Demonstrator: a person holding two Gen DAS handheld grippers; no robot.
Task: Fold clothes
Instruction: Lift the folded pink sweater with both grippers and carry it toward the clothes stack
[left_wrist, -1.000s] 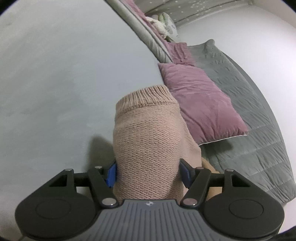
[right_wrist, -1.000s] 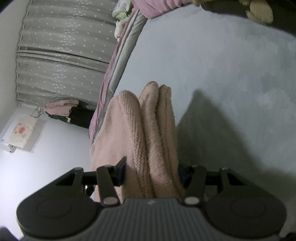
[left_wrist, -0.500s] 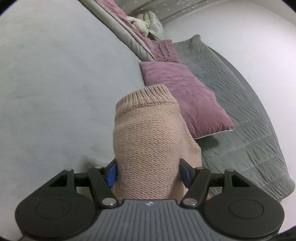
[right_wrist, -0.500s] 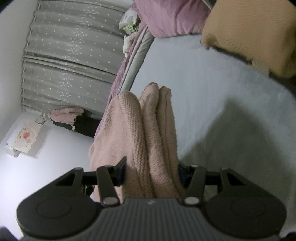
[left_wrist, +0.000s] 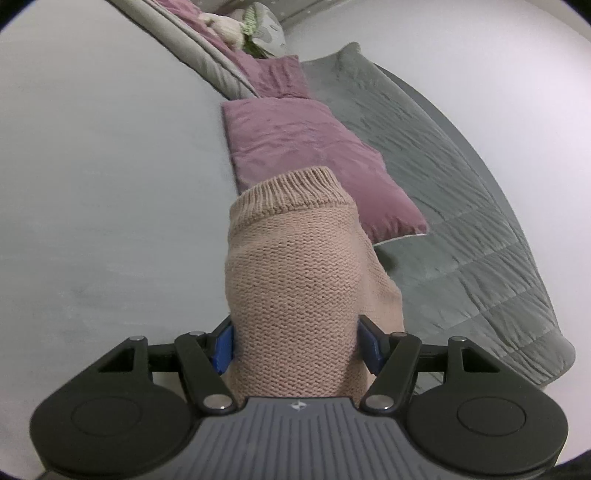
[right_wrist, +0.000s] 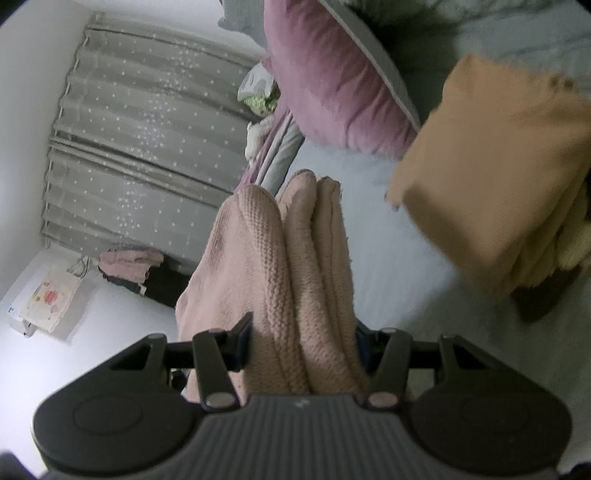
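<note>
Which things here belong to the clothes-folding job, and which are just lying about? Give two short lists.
Part of the job:
- pink knitted sweater, bunched between both sets of jaws
- left gripper and right gripper, both shut on it
- folded tan garments on the bed

Just lying about:
- purple pillow
- grey quilt
- soft toy
- dotted curtain

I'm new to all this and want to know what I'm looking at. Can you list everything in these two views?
sweater: one, pink knit, clamped in both tools
folded clothes: one stack, orange-tan, on the bed, right view
bed: one, pale grey, under everything
pillows: two, mauve, at the bed's far end
quilt: one, grey, beside the pillows
soft toy: one, cream and green, by the pillows
curtain: one, grey, dotted, right view
left tool: black, blue pads
right tool: black
</note>
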